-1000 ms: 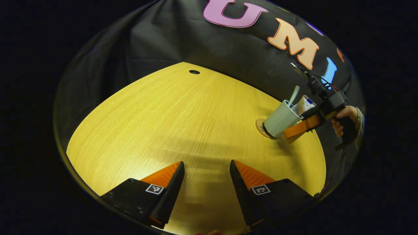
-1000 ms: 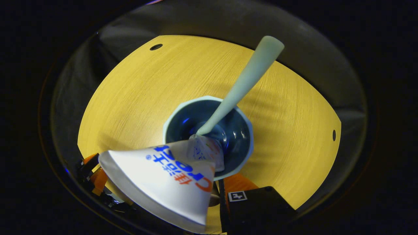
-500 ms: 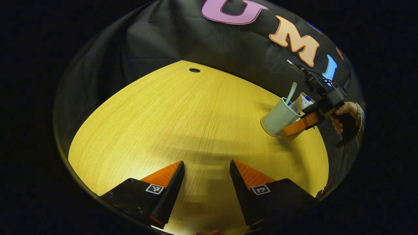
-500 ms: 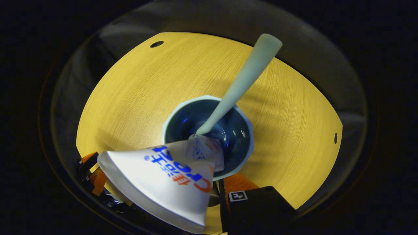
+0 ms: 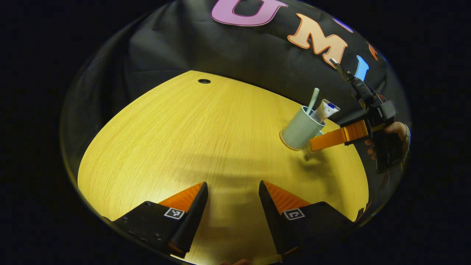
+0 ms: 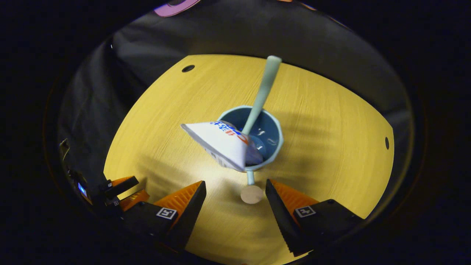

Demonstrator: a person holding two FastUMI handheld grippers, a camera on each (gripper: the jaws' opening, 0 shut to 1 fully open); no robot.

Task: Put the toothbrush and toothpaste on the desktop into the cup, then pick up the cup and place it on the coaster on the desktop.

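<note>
A pale green cup (image 5: 300, 129) stands upright on the wooden desk, and a thin tan coaster (image 5: 285, 142) edge shows under its base. The toothbrush (image 5: 313, 98) and toothpaste tube (image 5: 324, 109) stick out of it. My right gripper (image 5: 315, 142) is open just right of the cup and not touching it. In the right gripper view, the cup (image 6: 270, 127) holds the toothbrush (image 6: 263, 90) and toothpaste (image 6: 222, 143). Its handle (image 6: 250, 177) points at my open right gripper (image 6: 235, 195), with a small tan disc (image 6: 252, 194) between the fingers. My left gripper (image 5: 232, 191) hangs open over bare desk, holding nothing.
The round yellow wooden desk (image 5: 191, 140) has a small cable hole (image 5: 204, 81) at its far edge. A hand (image 5: 395, 129) holds the right gripper's grip at the right. The left gripper (image 6: 121, 187) shows low on the left in the right gripper view.
The right gripper set the tilted cup down upright, opened and drew back from it. The left gripper has hardly moved.
</note>
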